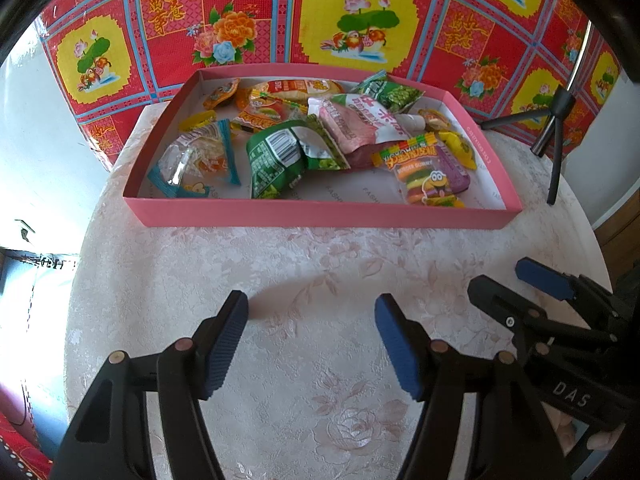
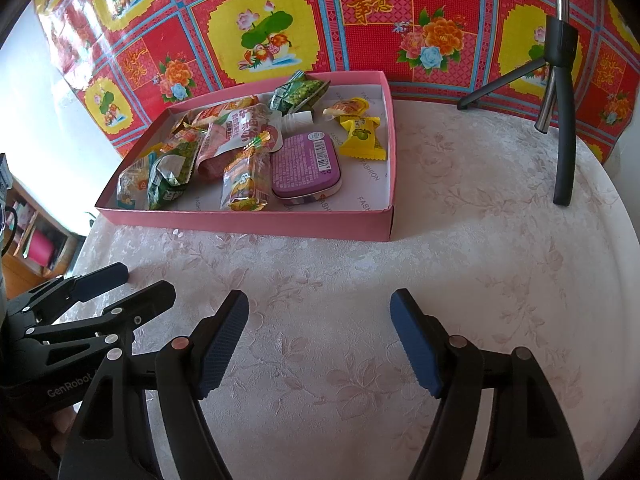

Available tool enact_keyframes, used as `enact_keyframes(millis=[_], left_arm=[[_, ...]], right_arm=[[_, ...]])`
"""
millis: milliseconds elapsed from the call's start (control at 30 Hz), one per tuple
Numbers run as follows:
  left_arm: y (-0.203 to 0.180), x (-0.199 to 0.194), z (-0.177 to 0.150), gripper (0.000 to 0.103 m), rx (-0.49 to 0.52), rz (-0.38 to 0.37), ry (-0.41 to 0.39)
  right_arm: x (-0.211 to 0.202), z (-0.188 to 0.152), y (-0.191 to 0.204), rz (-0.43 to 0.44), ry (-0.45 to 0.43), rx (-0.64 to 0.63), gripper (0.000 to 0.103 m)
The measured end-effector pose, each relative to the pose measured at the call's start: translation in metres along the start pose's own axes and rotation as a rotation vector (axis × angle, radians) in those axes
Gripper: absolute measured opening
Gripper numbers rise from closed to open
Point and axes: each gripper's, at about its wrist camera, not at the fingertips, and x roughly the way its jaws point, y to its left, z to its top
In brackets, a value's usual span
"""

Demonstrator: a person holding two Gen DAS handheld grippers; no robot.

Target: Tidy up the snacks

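Note:
A shallow pink box [image 1: 320,212] stands on the far half of the round table and also shows in the right wrist view [image 2: 248,224]. It holds several snack packets: a green pea bag [image 1: 280,156], a pink pouch [image 1: 352,128], a gummy pack [image 1: 428,172], a purple tin [image 2: 306,170], yellow candies [image 2: 360,136]. My left gripper [image 1: 312,320] is open and empty above the table, short of the box. My right gripper [image 2: 320,320] is open and empty beside it, to its right.
The table carries a pale floral cloth [image 1: 312,264]. A black tripod [image 2: 560,120] stands at the back right of the table and also shows in the left wrist view [image 1: 556,136]. A red and yellow patterned sheet [image 1: 320,20] hangs behind. The table's edge curves away on both sides.

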Motion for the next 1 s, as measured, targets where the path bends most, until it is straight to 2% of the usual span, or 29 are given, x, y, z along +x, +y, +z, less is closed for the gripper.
enact_keyframes(millis=[1000], left_arm=[[0.0007, 0.0002, 0.0011, 0.069, 0.006, 0.001, -0.003]], right_arm=[[-0.0006, -0.0005, 0.0006, -0.001, -0.002, -0.002, 0.076]])
